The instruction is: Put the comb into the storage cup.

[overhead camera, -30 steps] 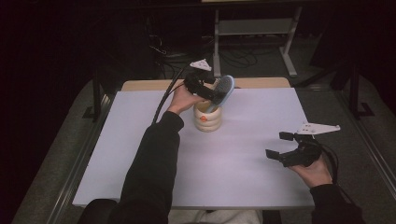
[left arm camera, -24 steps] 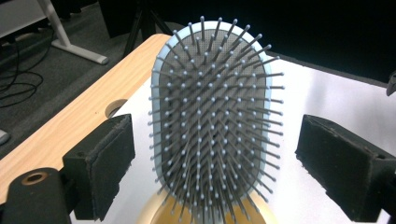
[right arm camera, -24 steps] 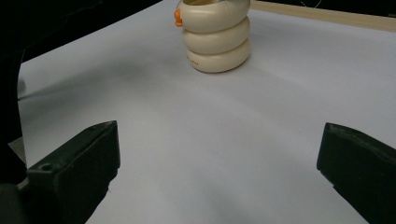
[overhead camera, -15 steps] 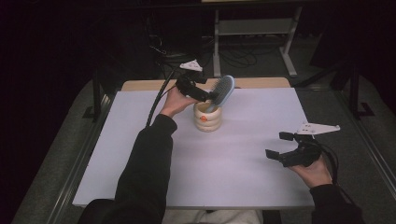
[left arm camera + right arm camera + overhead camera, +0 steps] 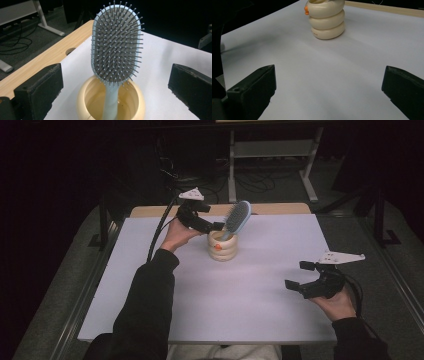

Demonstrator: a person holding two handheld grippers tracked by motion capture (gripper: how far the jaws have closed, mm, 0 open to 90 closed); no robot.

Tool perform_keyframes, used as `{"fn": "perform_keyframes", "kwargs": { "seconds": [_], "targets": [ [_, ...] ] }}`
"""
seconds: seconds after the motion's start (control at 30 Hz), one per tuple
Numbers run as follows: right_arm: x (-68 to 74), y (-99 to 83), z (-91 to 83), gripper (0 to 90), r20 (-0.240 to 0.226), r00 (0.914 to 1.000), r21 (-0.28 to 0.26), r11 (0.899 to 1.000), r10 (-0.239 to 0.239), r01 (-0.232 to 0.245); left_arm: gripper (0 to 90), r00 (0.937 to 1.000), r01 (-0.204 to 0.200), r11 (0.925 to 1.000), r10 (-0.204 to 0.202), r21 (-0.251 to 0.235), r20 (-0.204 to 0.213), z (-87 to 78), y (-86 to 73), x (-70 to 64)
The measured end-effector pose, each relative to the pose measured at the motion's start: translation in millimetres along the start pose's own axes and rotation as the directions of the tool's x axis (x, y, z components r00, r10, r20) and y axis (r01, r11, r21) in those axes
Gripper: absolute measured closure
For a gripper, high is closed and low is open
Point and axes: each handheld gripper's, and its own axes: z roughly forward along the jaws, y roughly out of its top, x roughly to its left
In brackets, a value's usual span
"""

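Now, with your left gripper (image 5: 216, 225) spread wide and released beside the hairbrush (image 5: 116, 47) standing handle-down in the cream ribbed cup (image 5: 223, 246) at twelve o'clock, draw back gently without nudging it, keeping your idle, open right gripper (image 5: 300, 279) low at four o'clock.

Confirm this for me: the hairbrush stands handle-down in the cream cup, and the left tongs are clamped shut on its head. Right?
Not quite. The left tongs are open, their jaws apart on either side of the hairbrush without touching it, as the left gripper view shows. The hairbrush does stand handle-down in the cream cup.
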Motion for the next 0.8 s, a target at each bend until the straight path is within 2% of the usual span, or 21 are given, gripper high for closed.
{"fn": "perform_keyframes", "kwargs": {
  "seconds": [0.27,0.43,0.6,0.8],
  "targets": [
    [-0.2,-0.1,0.1,0.0,0.002,1.0000,0.002,1.000,0.001,-0.001,0.0,1.0000,0.005,0.9998,-0.006,-0.017,-0.007,-11.0,-9.4,-0.7],
    [-0.2,-0.2,0.0,0.0,0.003,1.0000,0.002,1.000,0.002,-0.002,0.0,0.9996,0.020,0.9996,-0.020,-0.019,-0.018,-19.1,-19.8,0.5],
    [-0.2,-0.2,-0.3,0.0,0.003,1.0000,0.000,1.000,0.003,-0.003,0.0,0.9986,0.044,0.9979,-0.045,-0.048,-0.027,-29.7,-26.1,3.2],
    [-0.2,-0.2,0.0,0.0,0.004,1.0000,0.002,1.000,0.001,-0.001,0.0,0.9977,0.051,0.9976,-0.053,-0.046,-0.042,-40.5,-32.5,3.3]
  ]
}}
